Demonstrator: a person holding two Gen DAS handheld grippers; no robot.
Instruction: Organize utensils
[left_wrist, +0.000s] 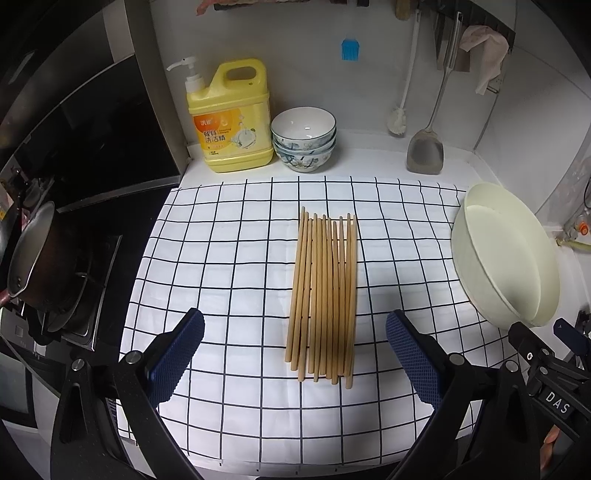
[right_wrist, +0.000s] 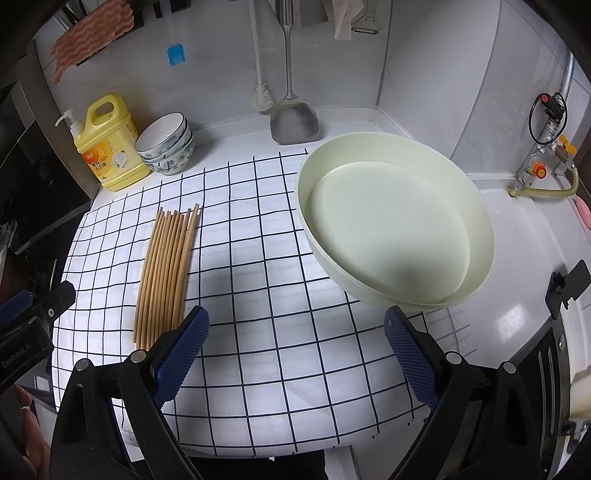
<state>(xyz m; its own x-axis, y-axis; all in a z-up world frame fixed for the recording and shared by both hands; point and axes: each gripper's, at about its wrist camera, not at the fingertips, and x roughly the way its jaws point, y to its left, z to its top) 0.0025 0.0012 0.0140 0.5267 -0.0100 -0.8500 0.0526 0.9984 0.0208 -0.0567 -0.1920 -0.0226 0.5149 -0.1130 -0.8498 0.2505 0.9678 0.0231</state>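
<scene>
Several wooden chopsticks (left_wrist: 325, 295) lie side by side in a bundle on the white checked cloth (left_wrist: 229, 258). They also show in the right wrist view (right_wrist: 168, 269), left of centre. A cream round basin (right_wrist: 395, 225) stands empty at the cloth's right edge; it shows at the right of the left wrist view (left_wrist: 506, 254). My left gripper (left_wrist: 295, 350) is open and empty, its jaws standing either side of the bundle's near ends. My right gripper (right_wrist: 295, 350) is open and empty over the cloth, between the chopsticks and the basin.
A yellow detergent bottle (left_wrist: 232, 118) and stacked bowls (left_wrist: 303, 138) stand at the back wall. A metal spatula (left_wrist: 424, 147) and a brush (left_wrist: 399, 118) hang there. A stove with a pot (left_wrist: 33, 258) is at the left. Gas fittings (right_wrist: 546, 155) are at the right.
</scene>
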